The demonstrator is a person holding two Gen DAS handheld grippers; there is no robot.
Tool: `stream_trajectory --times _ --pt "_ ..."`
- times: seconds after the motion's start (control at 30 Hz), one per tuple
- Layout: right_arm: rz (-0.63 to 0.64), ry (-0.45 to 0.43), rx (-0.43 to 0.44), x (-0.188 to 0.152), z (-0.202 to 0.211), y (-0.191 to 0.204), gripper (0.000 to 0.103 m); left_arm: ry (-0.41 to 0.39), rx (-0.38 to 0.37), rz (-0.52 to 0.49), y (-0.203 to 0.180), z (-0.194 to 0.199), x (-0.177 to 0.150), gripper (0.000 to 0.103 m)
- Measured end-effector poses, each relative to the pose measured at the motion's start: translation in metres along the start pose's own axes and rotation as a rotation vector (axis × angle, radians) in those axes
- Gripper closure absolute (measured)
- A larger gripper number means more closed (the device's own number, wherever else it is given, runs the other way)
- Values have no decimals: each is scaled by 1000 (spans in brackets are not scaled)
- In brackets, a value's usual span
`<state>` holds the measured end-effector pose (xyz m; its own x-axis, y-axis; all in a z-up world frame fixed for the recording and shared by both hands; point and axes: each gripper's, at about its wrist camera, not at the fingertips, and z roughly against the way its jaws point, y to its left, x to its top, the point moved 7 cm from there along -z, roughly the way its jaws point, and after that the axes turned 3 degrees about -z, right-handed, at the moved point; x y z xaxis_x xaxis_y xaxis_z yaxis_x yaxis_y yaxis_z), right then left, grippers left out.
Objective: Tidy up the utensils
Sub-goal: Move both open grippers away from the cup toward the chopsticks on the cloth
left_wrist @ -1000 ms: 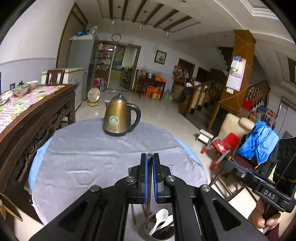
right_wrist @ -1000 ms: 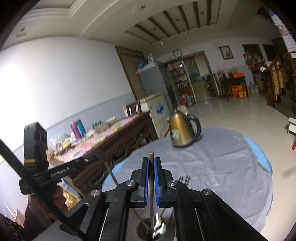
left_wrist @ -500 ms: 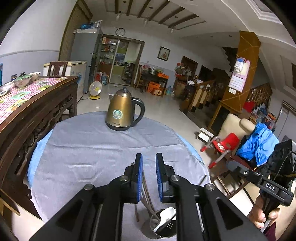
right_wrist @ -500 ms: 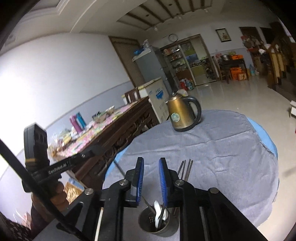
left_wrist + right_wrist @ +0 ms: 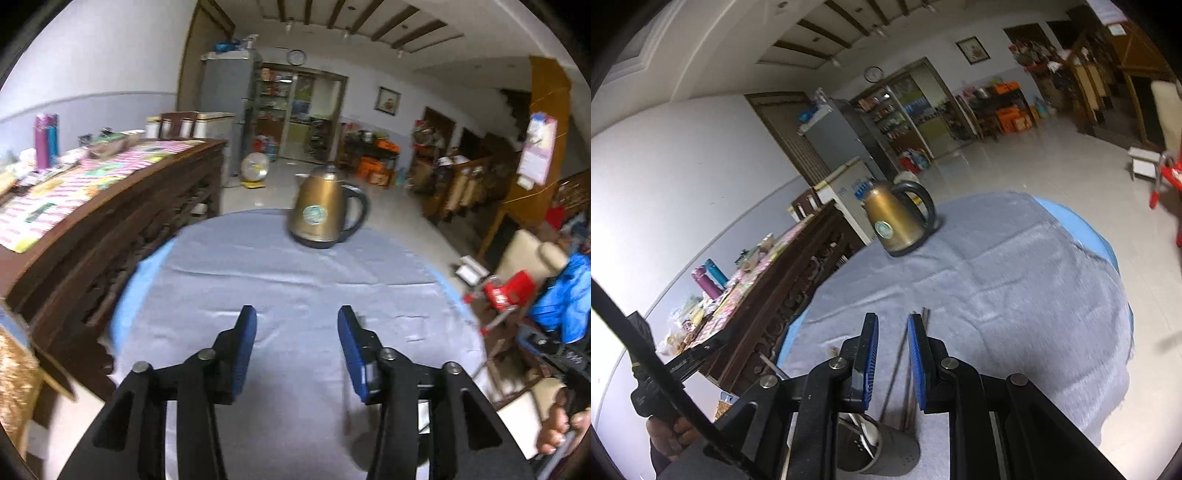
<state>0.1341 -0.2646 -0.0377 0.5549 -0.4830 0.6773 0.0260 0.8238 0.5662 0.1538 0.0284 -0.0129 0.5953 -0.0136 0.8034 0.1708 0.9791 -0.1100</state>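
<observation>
— Utensils [image 5: 866, 434], where are they?

— They stand in a round metal holder [image 5: 886, 452] with small holes in its wall, at the near edge of the table, directly under the right gripper [image 5: 892, 354]. I can see a pale spoon bowl inside. Thin, straight metal rods [image 5: 905, 369], maybe chopsticks, stand up from it and pass between the blue pads; I cannot tell if they touch any pad.

— How do the jaws of this gripper stand?

— Apart, with a narrow gap, and holding nothing. The pads are flat and blue with a ribbed surface, on black arms with silver bolts.

— And the left gripper [image 5: 297, 350]?

— Its jaws are wide apart and empty. Between them only the grey cloth [image 5: 295, 288] shows, soft and a bit wrinkled, lying over a round light blue table [image 5: 146, 273]. The holder does not show in this view.

— What else is on the table?

— A bronze-coloured metal kettle [image 5: 321, 214] with a curved black handle and a round label stands at the far side, well apart from both grippers. Beside the table is a dark carved wooden sideboard [image 5: 122, 236].
</observation>
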Motion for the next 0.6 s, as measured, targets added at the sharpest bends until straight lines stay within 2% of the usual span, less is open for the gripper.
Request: stream_trajectory --times 0.1,0.23,0.6 --pt "-25 15 -17 -3 -3 -9 77 -11 64 -23 7 2 -1 48" --pt "-41 18 -32 -5 -4 -16 77 -48 148 -65 10 9 3 40" --pt "-16 39 -36 -12 -6 -5 77 -58 214 -88 19 15 2 39"
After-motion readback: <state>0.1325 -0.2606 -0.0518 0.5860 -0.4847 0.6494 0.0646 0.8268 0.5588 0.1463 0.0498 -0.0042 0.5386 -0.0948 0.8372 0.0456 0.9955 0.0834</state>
